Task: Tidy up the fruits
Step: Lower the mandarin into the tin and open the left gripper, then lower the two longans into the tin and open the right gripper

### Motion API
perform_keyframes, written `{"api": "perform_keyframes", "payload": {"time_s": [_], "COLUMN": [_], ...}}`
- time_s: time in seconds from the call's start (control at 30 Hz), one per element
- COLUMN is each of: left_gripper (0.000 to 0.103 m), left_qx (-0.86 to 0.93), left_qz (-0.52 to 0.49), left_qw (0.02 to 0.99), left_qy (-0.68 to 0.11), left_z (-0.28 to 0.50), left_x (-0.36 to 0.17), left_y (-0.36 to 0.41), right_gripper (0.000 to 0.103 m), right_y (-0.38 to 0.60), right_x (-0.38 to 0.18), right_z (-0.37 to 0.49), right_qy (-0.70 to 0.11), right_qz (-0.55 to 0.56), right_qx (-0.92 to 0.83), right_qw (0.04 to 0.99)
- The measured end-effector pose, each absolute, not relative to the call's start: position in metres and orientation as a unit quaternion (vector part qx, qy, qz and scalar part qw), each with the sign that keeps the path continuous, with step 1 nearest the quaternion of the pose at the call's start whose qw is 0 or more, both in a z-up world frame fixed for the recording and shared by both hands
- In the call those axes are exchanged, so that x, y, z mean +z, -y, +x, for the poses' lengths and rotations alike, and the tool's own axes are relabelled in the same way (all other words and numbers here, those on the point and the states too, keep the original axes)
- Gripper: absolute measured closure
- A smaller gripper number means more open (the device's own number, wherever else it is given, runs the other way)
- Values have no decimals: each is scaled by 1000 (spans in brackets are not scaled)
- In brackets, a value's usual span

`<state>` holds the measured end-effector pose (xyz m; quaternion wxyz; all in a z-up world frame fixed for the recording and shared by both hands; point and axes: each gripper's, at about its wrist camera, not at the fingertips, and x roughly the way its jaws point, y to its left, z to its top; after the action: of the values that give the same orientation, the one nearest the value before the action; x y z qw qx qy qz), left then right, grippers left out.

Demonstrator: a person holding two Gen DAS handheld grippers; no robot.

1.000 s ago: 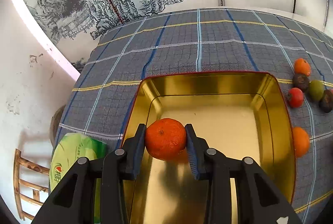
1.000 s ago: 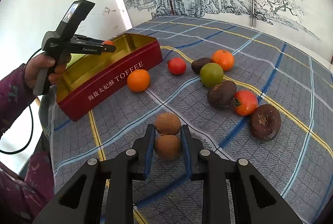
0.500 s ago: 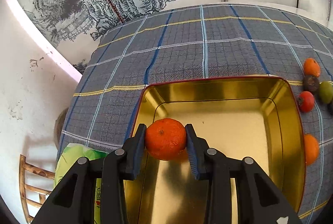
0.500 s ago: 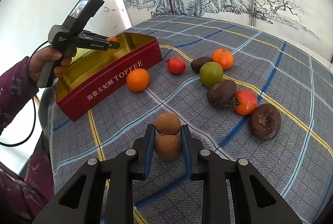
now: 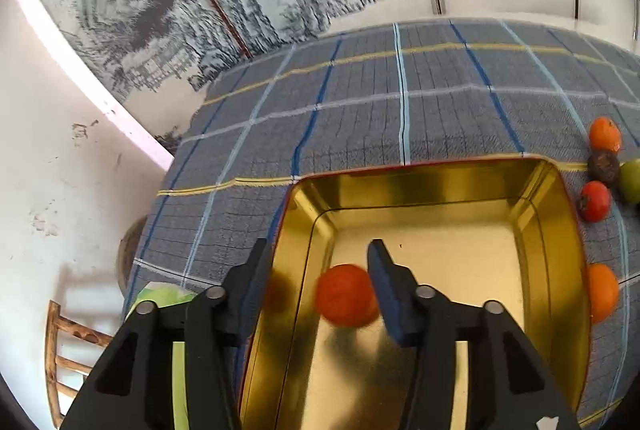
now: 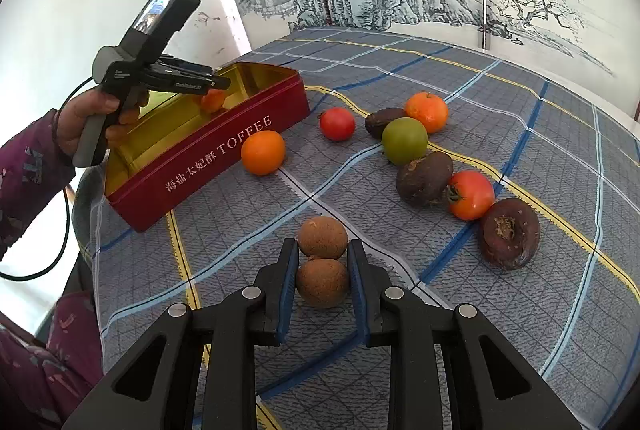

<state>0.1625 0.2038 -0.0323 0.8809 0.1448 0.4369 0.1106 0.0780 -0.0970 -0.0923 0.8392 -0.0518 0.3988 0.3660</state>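
My left gripper point(image 5: 318, 256) is open above the near left corner of the gold-lined red toffee tin point(image 5: 556, 214). A blurred orange tangerine point(image 5: 346, 295) is below the jaws, free of them, inside the tin. From the right wrist view the left gripper point(image 6: 218, 82) hangs over the tin point(image 6: 224, 154) with the tangerine point(image 6: 212, 99) under it. My right gripper point(image 6: 322, 266) is shut on a brown kiwi point(image 6: 322, 282) resting on the cloth. A second kiwi point(image 6: 322, 237) touches it just ahead.
On the checked cloth lie an orange point(image 6: 263, 152) beside the tin, a red tomato point(image 6: 337, 123), a green fruit point(image 6: 404, 141), another orange point(image 6: 426, 111), dark brown fruits point(image 6: 424, 178), a second tomato point(image 6: 470, 195). A wooden chair point(image 5: 72, 350) stands beyond the table's left edge.
My left gripper has opened and let go of the tangerine, which has dropped into the tin. The right gripper has stayed shut on the kiwi.
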Motion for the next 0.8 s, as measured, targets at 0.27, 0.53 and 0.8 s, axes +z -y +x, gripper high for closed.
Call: {"api": "perform_keyframes", "payload": {"time_s": [0.27,0.53,0.8], "left_gripper": [15,8,4], "left_qx": [128,161,194], "left_qz": [-5,-45,-47], "left_qw": [947,958,965], "left_qy": [-296,-232,-170], "left_z": [82,21,-10], "left_x": [18,13,-2], "left_y": [-219,-230,-238], "right_gripper": [77,77,77], "right_y": [99,77,29], "right_x": [-94,-75,-29], "right_z": [78,73,96], "right_qy": [-398,-388,-355], "right_qz": [-55,-75,-50], "right_qx": [364,381,439], "right_qw": [840,836,824]}}
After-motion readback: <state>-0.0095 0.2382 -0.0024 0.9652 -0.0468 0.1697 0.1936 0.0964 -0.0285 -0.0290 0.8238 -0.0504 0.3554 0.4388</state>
